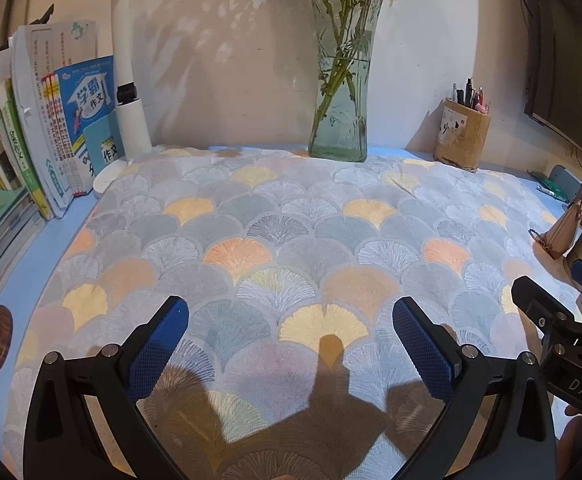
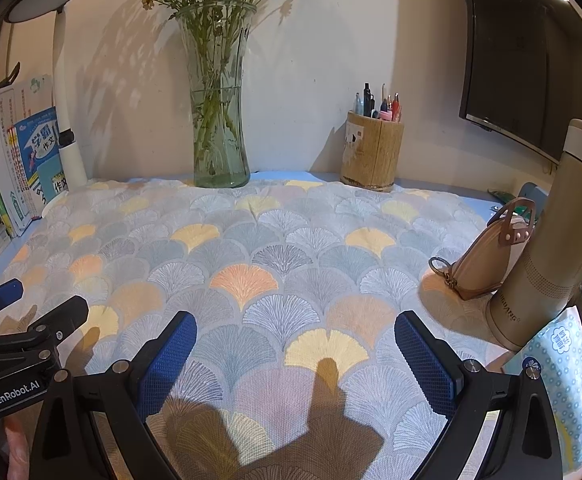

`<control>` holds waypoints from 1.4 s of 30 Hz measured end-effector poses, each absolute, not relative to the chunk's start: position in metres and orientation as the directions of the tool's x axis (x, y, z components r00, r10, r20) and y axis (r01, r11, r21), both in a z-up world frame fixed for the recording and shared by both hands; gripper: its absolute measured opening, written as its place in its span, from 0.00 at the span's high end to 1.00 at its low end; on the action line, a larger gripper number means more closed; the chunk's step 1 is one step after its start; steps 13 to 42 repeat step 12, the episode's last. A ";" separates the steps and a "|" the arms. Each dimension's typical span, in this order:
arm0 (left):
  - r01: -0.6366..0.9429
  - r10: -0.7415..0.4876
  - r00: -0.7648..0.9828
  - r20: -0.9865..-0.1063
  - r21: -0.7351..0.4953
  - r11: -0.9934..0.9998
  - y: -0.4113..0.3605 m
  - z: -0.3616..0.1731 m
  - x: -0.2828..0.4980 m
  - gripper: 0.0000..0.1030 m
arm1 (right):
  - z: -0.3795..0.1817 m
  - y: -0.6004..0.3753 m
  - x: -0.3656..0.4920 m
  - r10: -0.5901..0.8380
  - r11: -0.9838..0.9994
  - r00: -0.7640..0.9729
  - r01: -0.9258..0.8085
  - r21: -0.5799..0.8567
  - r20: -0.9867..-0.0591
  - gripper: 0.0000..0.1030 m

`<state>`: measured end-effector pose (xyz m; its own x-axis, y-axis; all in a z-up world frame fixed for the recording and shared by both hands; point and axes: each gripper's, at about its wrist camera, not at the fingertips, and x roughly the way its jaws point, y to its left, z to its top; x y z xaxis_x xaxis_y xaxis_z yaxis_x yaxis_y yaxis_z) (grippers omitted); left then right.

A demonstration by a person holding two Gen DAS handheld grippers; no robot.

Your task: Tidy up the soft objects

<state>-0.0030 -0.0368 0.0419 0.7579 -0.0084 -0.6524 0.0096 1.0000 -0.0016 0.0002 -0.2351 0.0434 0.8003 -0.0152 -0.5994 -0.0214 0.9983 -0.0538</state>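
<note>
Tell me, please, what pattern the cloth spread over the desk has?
Fan-shaped ginkgo leaves in grey, white, yellow and orange on the cloth; clearest in the right wrist view.

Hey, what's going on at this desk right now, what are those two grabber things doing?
A person holds a two-finger gripper in each hand over a fan-patterned cloth spread flat across the desk. The left gripper and the right gripper both hover open above its near edge, side by side, gripping nothing. The cloth is not yet folded. Behind it stand a glass vase and a pen holder; a small pouch and a thermos sit on its right side.
</note>
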 end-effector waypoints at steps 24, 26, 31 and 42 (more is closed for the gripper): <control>-0.042 0.078 0.791 -0.606 0.074 0.996 -0.039 0.047 -0.011 0.01 | 0.044 -0.235 -0.002 -0.024 0.997 0.810 -0.021 -0.070 -0.586 0.04; -0.042 0.078 0.791 -0.606 0.074 0.996 -0.039 0.047 -0.011 0.01 | 0.044 -0.235 -0.002 -0.024 0.997 0.810 -0.021 -0.070 -0.586 0.04; -0.042 0.078 0.791 -0.606 0.074 0.996 -0.039 0.047 -0.011 0.01 | 0.044 -0.235 -0.002 -0.024 0.997 0.810 -0.021 -0.070 -0.586 0.04; -0.042 0.078 0.791 -0.606 0.074 0.996 -0.039 0.047 -0.011 0.01 | 0.044 -0.235 -0.002 -0.024 0.997 0.810 -0.021 -0.070 -0.586 0.04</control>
